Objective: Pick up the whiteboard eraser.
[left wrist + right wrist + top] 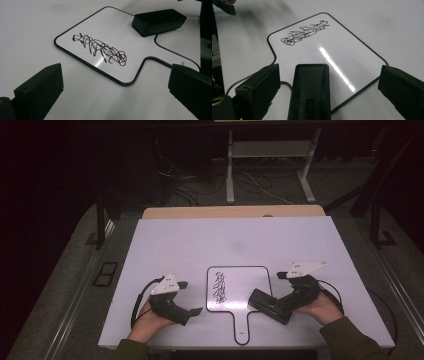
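Note:
A small white handled whiteboard (245,282) (125,27) (352,50) lies on the table near its front edge. It carries a dark scribble (219,288) (100,48) (303,33) on its left half. A black eraser (269,305) (158,21) (310,90) rests across the board's lower right edge. My right gripper (279,297) (330,83) is open, its jaws standing on either side of the eraser without touching it. My left gripper (191,297) (115,83) is open and holds nothing, just left of the board and pointing at it.
The white tabletop (200,245) stretches bare behind the whiteboard. A wooden strip (235,212) runs along its far edge. Cables and metal desk legs (230,175) stand on the floor beyond. My left gripper's tip (224,6) shows at the right gripper view's top left.

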Motion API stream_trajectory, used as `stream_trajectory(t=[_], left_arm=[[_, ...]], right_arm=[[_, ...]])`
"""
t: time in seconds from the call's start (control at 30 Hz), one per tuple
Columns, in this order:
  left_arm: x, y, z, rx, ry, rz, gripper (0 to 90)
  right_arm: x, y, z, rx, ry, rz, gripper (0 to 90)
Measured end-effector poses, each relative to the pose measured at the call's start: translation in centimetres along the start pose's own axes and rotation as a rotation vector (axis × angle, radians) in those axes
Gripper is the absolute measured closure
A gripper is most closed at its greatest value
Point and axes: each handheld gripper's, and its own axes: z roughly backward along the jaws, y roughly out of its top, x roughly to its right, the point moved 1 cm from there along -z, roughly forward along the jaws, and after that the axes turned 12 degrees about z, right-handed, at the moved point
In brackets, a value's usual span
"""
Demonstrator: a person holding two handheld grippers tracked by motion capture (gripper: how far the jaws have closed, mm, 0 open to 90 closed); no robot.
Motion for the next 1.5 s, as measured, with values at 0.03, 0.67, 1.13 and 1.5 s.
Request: stream_trajectory(t=[0.03, 0.67, 1.13, 1.5], left_arm=[[0.0, 0.0, 0.0, 0.000, 0.000, -0.001, 0.0], [0.1, -0.1, 0.0, -0.004, -0.005, 0.001, 0.0], [0.0, -0.1, 0.0, -0.012, -0.007, -0.010, 0.0], [0.3, -0.2, -0.3, -0.020, -0.013, -0.010, 0.0]], right_arm=[[0.0, 0.1, -0.1, -0.011, 0.007, -0.001, 2.9], [-1.7, -0.2, -1.1, -0.214, 0.003, 0.040, 14.1], [-2.3, -0.7, -2.0, -0.292, 0.017, 0.043, 19.9], [-2.7, -1.2, -2.7, -0.330, 0.038, 0.044, 26.8]])
